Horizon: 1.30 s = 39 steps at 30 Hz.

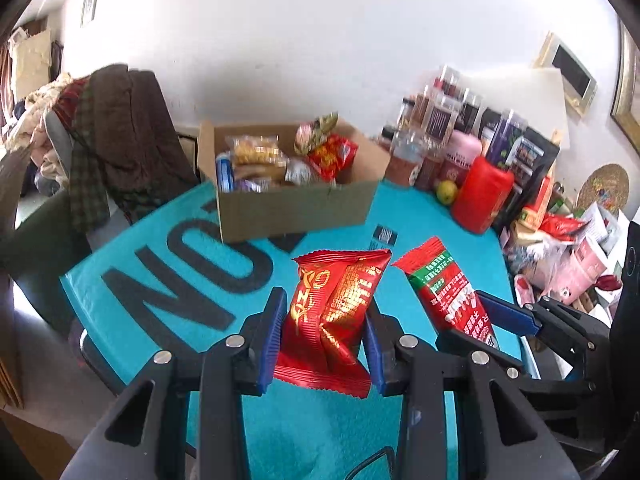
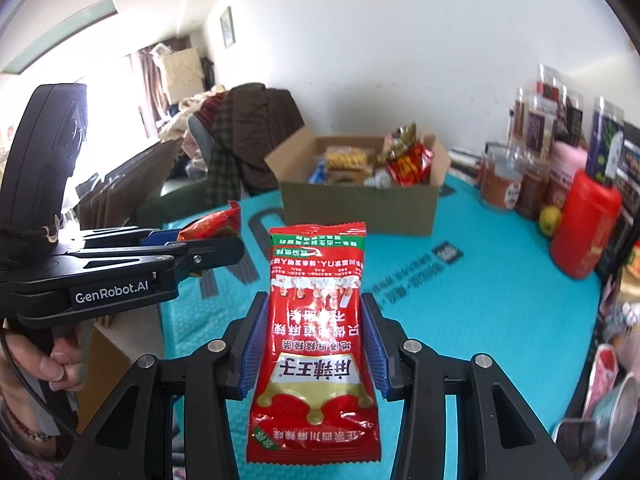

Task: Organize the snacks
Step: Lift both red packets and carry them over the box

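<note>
My left gripper (image 1: 325,312) is shut on a red and gold snack packet (image 1: 334,312), held above the turquoise mat. My right gripper (image 2: 314,320) is shut on a red, green and white snack packet (image 2: 316,340), its blue pads pressing both sides. In the left wrist view the right gripper (image 1: 476,312) shows at the right with its red, green and white packet (image 1: 444,284). In the right wrist view the left gripper (image 2: 208,240) shows at the left with its red and gold packet (image 2: 212,224). Beyond both stands an open cardboard box (image 1: 296,200) (image 2: 360,208) with several snacks inside.
Jars, a pink tub, a red canister (image 1: 482,196) and a yellow-green fruit (image 1: 447,191) crowd the mat's right side. A turquoise mat (image 1: 160,280) with black letters covers the table. A chair draped with clothes (image 1: 116,140) stands behind left. A hand (image 2: 44,360) holds the left gripper's handle.
</note>
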Available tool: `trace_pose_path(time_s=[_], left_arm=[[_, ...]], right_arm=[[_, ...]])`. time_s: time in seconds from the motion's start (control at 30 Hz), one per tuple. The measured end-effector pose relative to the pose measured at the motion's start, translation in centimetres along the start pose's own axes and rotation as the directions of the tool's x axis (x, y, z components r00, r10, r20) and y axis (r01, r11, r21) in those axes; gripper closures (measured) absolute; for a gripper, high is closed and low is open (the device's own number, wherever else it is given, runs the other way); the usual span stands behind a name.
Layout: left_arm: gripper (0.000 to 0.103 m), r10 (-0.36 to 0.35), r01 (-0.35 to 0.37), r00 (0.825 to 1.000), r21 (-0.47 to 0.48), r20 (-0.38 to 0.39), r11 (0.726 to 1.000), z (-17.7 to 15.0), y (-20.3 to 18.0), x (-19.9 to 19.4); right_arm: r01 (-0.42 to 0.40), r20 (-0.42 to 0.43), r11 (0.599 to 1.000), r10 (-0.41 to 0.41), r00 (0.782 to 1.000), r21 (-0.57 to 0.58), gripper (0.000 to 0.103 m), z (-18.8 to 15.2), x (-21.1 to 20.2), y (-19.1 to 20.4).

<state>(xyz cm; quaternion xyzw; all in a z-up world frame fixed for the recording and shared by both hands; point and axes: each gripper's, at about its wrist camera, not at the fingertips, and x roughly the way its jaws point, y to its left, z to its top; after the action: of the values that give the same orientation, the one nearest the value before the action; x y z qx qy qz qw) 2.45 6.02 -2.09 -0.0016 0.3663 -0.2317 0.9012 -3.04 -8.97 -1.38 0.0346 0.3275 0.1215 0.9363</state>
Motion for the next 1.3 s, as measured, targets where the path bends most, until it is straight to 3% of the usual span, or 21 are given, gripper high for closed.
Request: trace_pose_path(time_s=[0.6,1.3], left_arm=[[0.067,-0.016,0.013,0.993,0.022,0.114,1.0,8.1,0.1,0.4],[0.067,-0.032,0.023,0.988,0.061,0.15,0.998,17.0,2.6,7.3]], right_arm=[[0.011,0.129,0.999,-0.006,0.992,-0.035,0.059,8.4,0.2,-1.8],[0.05,0.21,0.996,-0.035,0.977,-0.067,0.059,18.0,5.9,-5.7]])
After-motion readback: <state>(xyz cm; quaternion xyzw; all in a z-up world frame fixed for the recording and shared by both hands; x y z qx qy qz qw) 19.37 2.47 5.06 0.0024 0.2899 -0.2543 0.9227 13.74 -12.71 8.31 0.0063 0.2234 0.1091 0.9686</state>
